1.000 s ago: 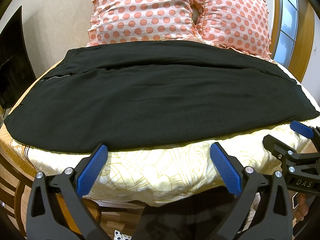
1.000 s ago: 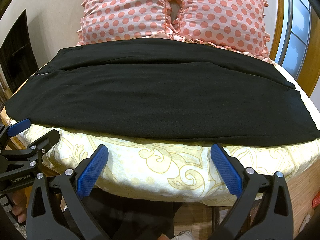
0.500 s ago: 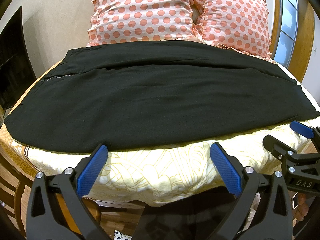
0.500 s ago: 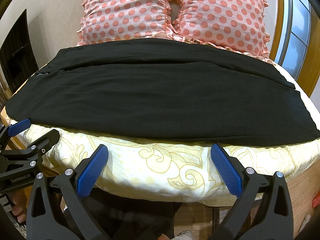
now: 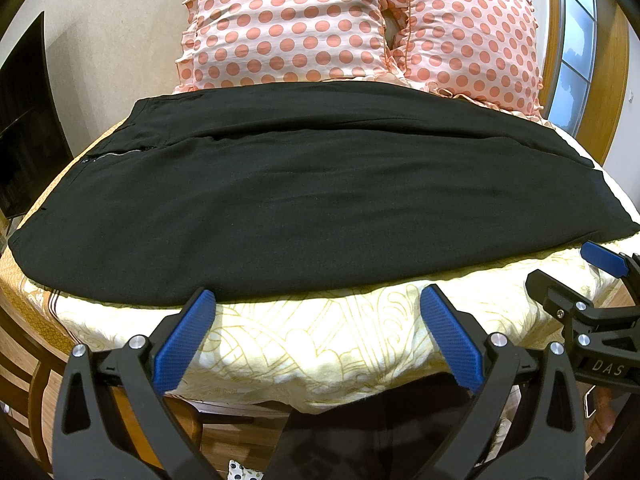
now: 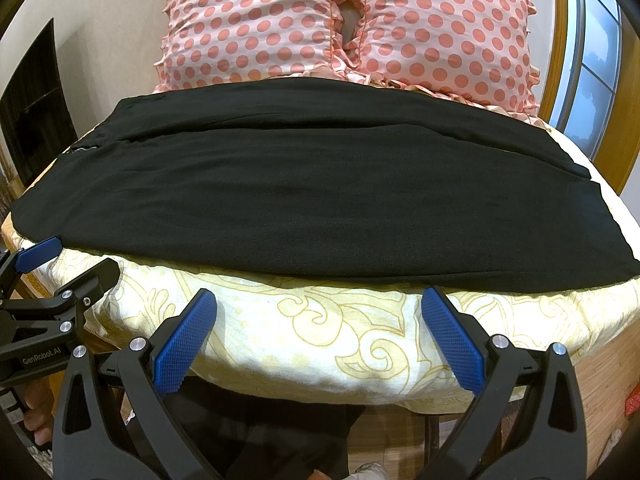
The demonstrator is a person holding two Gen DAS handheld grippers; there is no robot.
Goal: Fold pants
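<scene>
Black pants (image 5: 312, 196) (image 6: 304, 192) lie flat across the bed, waistband and zipper (image 5: 120, 154) at the left, leg hems at the right. One leg lies over the other, with a long seam line running across. My left gripper (image 5: 316, 320) hovers open just short of the pants' near edge, nothing between its blue pads. My right gripper (image 6: 318, 320) is likewise open and empty, a little before the near edge. Each gripper shows in the other's view: the right gripper (image 5: 568, 280) at the far right, the left gripper (image 6: 68, 272) at the far left.
The bed has a yellow patterned sheet (image 5: 320, 340) (image 6: 320, 332). Two pink polka-dot pillows (image 5: 288, 24) (image 6: 440, 28) lean at the head. A dark screen (image 5: 24, 120) stands to the left, a window (image 6: 592, 60) to the right. Wooden floor (image 6: 604, 380) lies below the bed edge.
</scene>
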